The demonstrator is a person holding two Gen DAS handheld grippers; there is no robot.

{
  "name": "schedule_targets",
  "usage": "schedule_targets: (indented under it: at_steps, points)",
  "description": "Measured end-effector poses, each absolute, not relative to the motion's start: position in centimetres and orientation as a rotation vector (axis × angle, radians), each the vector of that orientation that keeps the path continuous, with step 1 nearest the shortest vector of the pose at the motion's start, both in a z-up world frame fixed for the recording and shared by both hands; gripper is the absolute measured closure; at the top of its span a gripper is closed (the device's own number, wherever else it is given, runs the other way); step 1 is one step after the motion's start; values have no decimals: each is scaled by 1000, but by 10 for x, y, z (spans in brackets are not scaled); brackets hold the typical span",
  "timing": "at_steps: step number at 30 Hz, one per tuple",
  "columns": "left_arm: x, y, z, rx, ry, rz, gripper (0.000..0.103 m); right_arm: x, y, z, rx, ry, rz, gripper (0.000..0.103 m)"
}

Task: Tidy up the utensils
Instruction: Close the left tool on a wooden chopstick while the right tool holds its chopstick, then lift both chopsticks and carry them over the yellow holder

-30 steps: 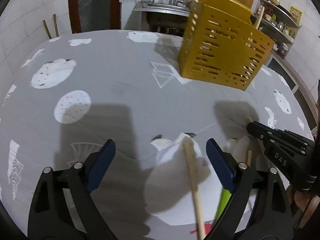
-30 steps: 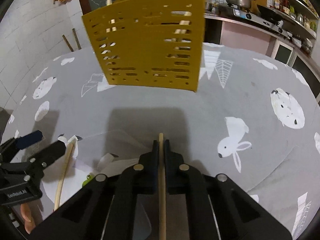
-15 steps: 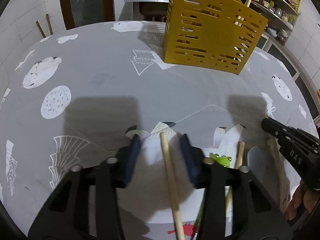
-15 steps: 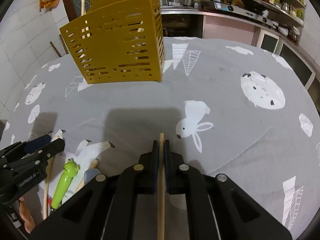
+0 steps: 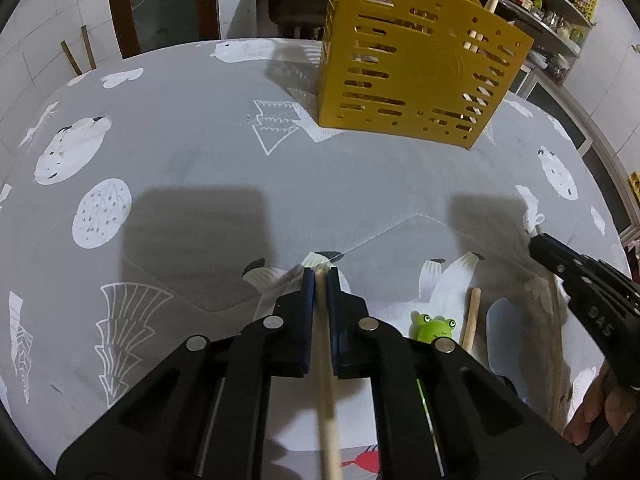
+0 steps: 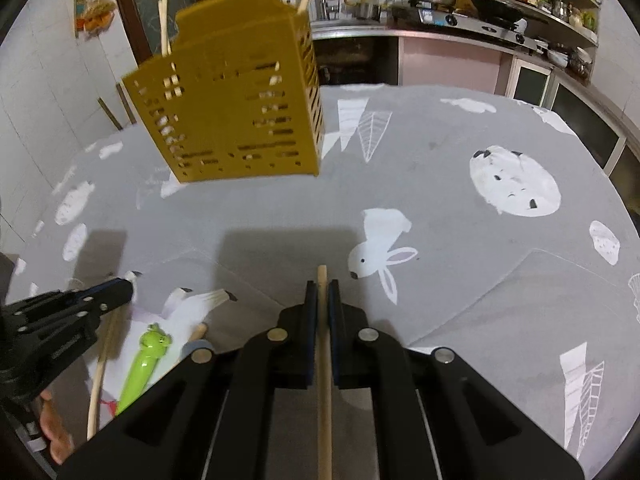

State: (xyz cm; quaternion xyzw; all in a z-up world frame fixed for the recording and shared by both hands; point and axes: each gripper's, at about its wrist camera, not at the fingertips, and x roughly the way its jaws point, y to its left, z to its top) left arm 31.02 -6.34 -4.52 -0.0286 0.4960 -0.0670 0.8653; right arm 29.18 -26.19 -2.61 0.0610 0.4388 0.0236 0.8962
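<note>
Chopsticks clamped near their tips: left gripper on one, right gripper on another. Long tails could pivot & miss holder w/ its narrow top.

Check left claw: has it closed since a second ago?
Yes. The left claw has just been closing and now pinches the chopstick near the bird print.

I see the left hand-held gripper as a matte black, angular plastic frame with blue pads on its inner finger faces and four round silver pivot screws. The right hand-held gripper has the same build. Its black side plate carries white lettering and small dark screw heads. Bare fingers show behind each unit.
</note>
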Motion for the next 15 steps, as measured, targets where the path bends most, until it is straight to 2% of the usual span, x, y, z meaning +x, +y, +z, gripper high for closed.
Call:
schedule_targets:
  at_steps: [8,15]
  points:
    - [292,-45,-17,-78,926,-148,99,266,-269,9,149,767,42,97]
    - [257,-28,30,-64,728,-146,98,243,-273,37,179,634,48,97]
